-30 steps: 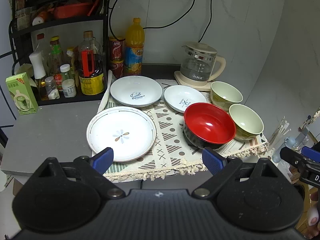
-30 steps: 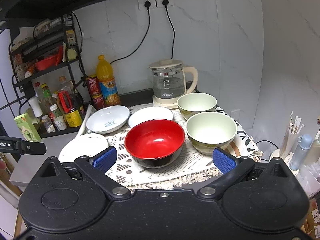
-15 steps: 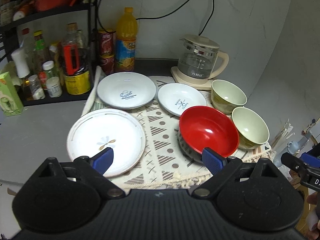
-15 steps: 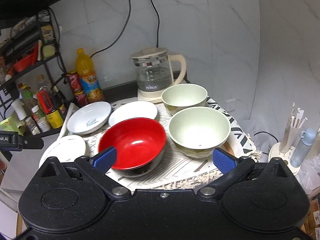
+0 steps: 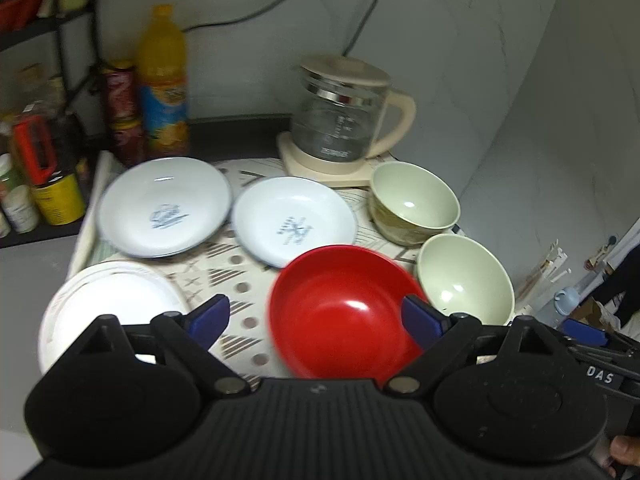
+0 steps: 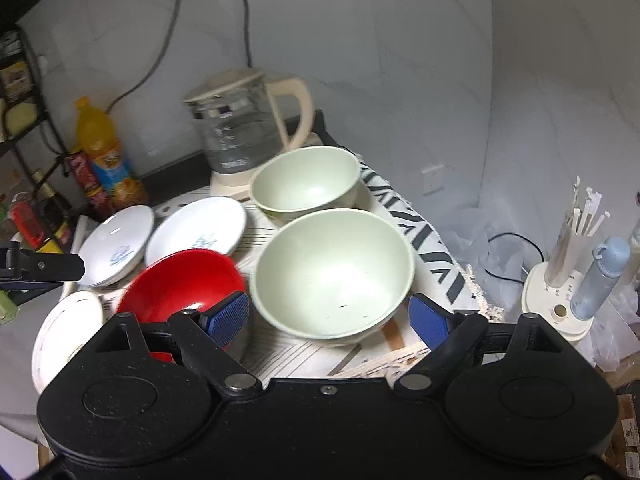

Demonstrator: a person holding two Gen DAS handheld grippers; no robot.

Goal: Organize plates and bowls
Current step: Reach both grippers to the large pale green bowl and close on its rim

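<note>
Both claws are held spread: right claw (image 6: 328, 318) lined up around the near pale green ceramic bowl (image 6: 332, 272), left claw (image 5: 318, 320) over the glossy red bowl (image 5: 344, 312), probably for nesting them.

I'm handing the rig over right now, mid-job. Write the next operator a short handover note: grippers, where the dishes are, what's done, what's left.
Left gripper: open, empty, above the near mat edge, lined up on the red bowl.
Right gripper: open, empty, its fingers either side of the near green bowl, not closed on it.
Dishes, all on the mat: flower plate near left; two white plates behind it; far green bowl by the kettle.
Done: nothing stacked yet; every piece sits single.
Left: nest the bowls, stack the plates.
</note>
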